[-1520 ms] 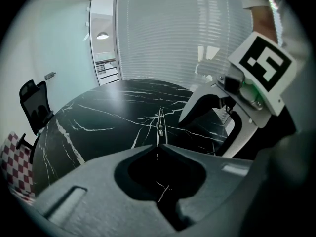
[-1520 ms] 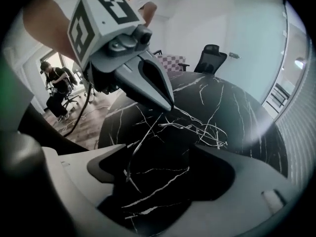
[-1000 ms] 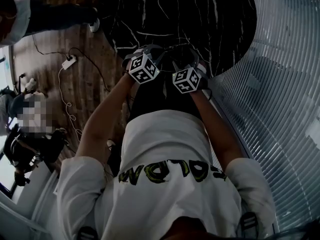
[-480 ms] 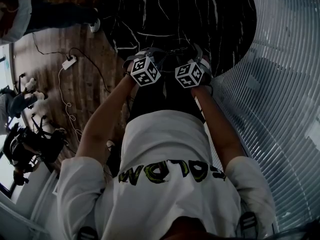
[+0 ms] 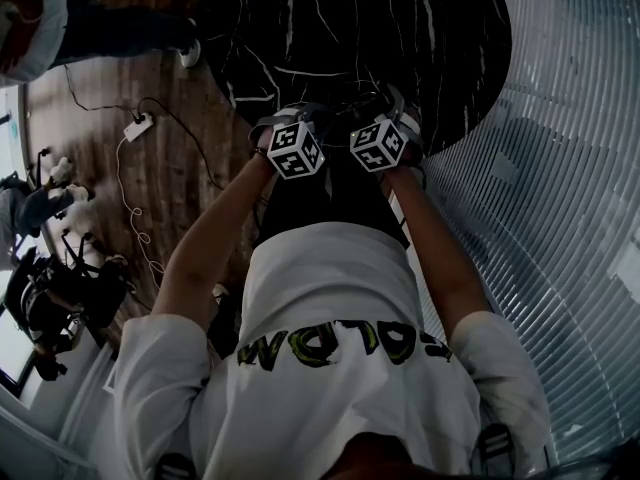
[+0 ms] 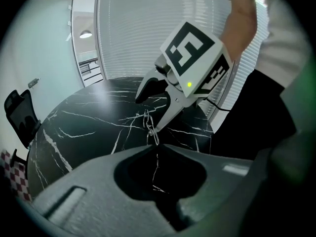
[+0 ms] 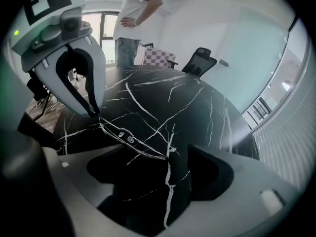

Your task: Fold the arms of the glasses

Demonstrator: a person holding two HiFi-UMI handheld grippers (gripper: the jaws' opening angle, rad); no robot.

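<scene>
Glasses [image 7: 131,139] faint, v. thin, ends indistinct; bystander [image 7: 137,14] cut off at top edge

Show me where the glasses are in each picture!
Head view: cannot be made out; too thin and dark there.
Left gripper view: the glasses are in the middle, just above that gripper's own jaws.
Right gripper view: a slanted wire left of centre.
Shared landmark: the black marble table with white veins.
</scene>
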